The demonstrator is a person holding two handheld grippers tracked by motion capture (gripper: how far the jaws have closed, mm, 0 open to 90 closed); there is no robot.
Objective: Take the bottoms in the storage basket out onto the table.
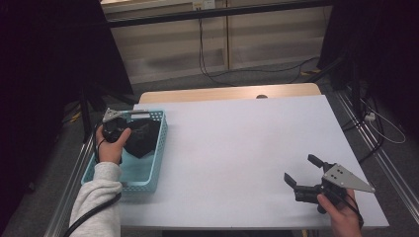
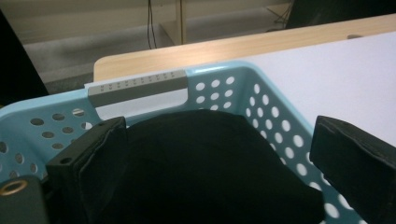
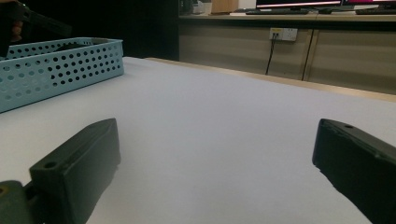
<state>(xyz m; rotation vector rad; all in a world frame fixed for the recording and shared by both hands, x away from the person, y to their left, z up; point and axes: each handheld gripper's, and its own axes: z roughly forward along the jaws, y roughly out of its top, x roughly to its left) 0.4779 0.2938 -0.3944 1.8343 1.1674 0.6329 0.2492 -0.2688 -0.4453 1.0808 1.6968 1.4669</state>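
A light blue perforated basket point(image 1: 159, 148) stands at the table's left edge and holds a black cloth point(image 1: 144, 142). My left gripper point(image 1: 133, 134) hovers over the basket, held by a hand in a grey sleeve. In the left gripper view its jaws stand wide apart on either side of the black cloth point(image 2: 201, 177), inside the basket's rim point(image 2: 219, 73). My right gripper point(image 1: 300, 168) rests low near the table's front right corner, open, with nothing between its jaws point(image 3: 217, 140). The basket point(image 3: 60, 65) lies far off to its left.
A white sheet point(image 1: 247, 148) covers the table, with a strip of bare wood point(image 1: 227, 93) along the far edge. Metal rails point(image 1: 375, 148) run beside the table. Cables point(image 1: 207, 69) lie on the floor behind, and dark curtains hang at both sides.
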